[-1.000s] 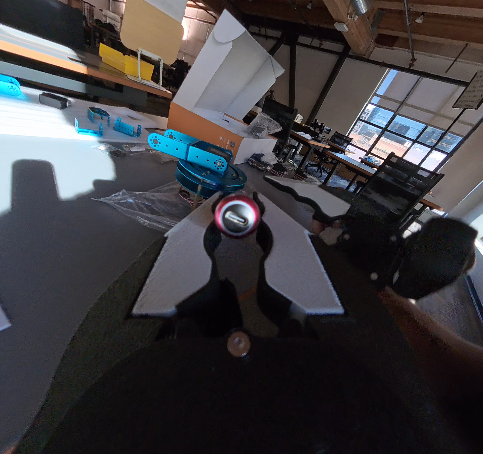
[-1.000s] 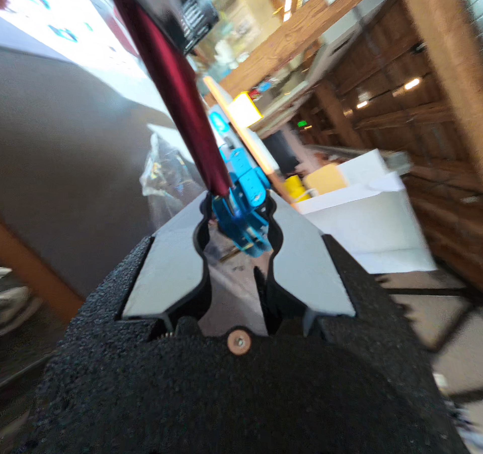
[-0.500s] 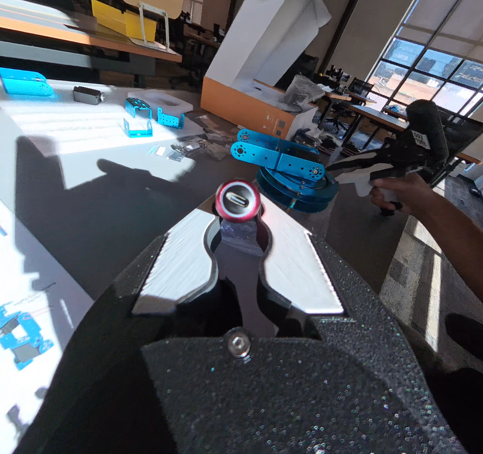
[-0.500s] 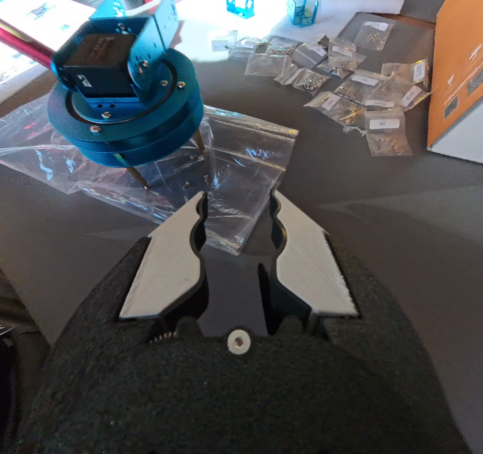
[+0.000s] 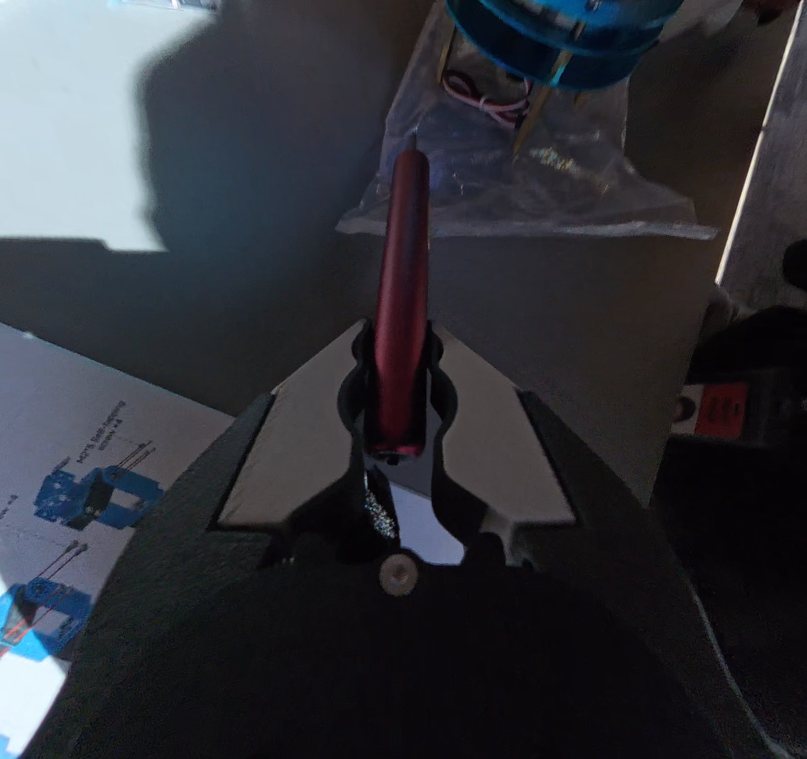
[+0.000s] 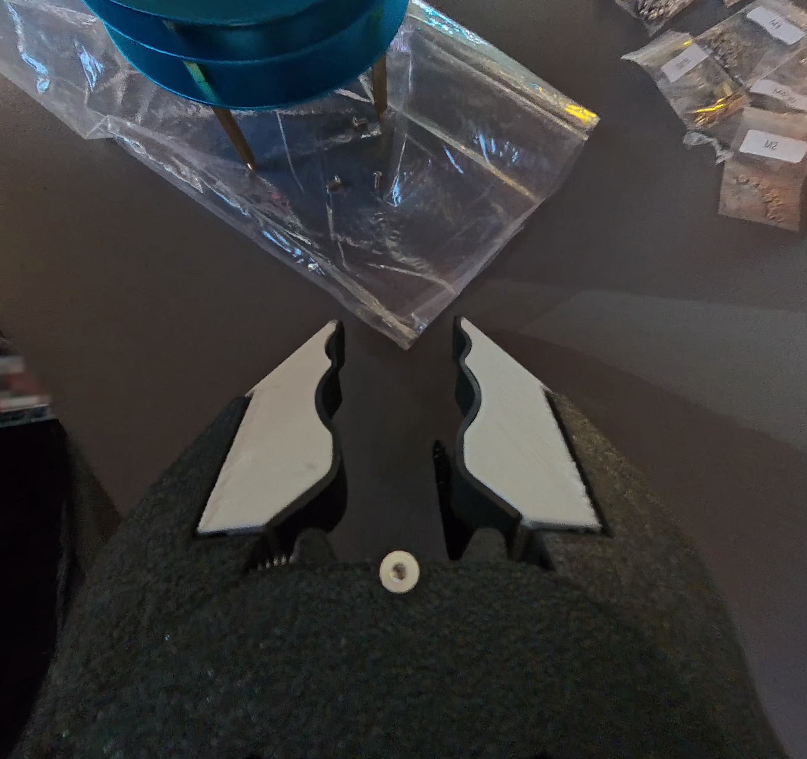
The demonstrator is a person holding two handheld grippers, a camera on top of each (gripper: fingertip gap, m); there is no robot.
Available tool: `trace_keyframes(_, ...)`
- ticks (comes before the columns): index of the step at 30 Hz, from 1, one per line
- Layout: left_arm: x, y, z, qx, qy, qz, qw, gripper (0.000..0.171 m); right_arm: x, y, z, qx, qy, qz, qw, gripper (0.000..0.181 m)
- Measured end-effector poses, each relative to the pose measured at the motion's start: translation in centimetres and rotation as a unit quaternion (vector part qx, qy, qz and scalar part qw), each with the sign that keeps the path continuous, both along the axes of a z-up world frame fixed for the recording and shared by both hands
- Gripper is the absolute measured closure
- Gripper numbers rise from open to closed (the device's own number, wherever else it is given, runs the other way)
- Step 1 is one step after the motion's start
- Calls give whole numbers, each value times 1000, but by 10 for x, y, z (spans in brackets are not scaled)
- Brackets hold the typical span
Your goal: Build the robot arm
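Clamping a red driver (image 5: 404,301) lengthwise, tip toward the bag (image 6: 393,196), the left gripper (image 5: 399,345) aimed while the right gripper (image 6: 397,336) hung parted, empty, near the bag's corner.

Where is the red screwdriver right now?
In the left wrist view, the red screwdriver is clamped in the left gripper, tip pointing toward the clear plastic bag.
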State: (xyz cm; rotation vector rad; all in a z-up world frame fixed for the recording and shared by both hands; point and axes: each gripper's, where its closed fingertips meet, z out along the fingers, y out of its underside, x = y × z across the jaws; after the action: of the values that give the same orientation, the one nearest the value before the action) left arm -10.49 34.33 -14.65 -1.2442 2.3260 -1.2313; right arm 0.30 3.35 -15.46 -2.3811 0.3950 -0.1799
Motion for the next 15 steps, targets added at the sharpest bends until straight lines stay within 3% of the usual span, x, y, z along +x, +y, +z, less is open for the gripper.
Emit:
trace_keyframes(3, 0, 11, -13, 62, 10, -19, 998, 147, -4, 4, -2, 14, 12, 11, 1000, 132)
trace_keyframes(7, 1, 12, -12, 53, 9, -24, 998, 147, -6, 7, -1, 15, -13, 26, 999, 134)
trace_keyframes(15, -7, 30, -2, 80, -48, 60, 994, 124, 0, -7, 12, -22, -79, 95, 992, 135)
